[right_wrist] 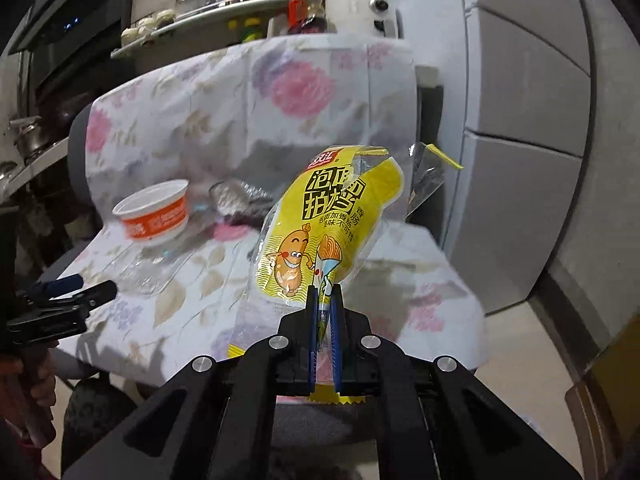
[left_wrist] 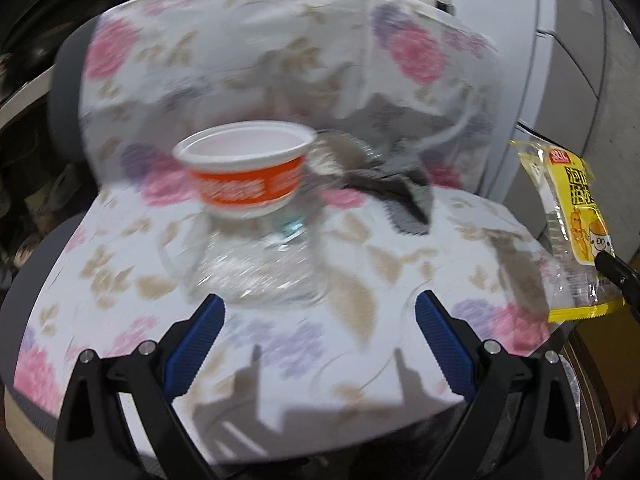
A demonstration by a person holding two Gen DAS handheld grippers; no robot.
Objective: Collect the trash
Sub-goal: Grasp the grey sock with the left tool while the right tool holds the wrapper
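Yellow sausage wrapper hangs pinched in the right claw, lifted off the chair seat's right edge; left claw gapes toward the clear bottle.

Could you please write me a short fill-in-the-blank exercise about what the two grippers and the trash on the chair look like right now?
1. The right gripper is shut on a ____ wrapper.
2. The left gripper is ____, holding nothing.
3. The orange bowl sits on the floral-covered ____.
4. Just in front of the bowl lies a clear plastic ____.

Missing words: yellow; open; chair; bottle
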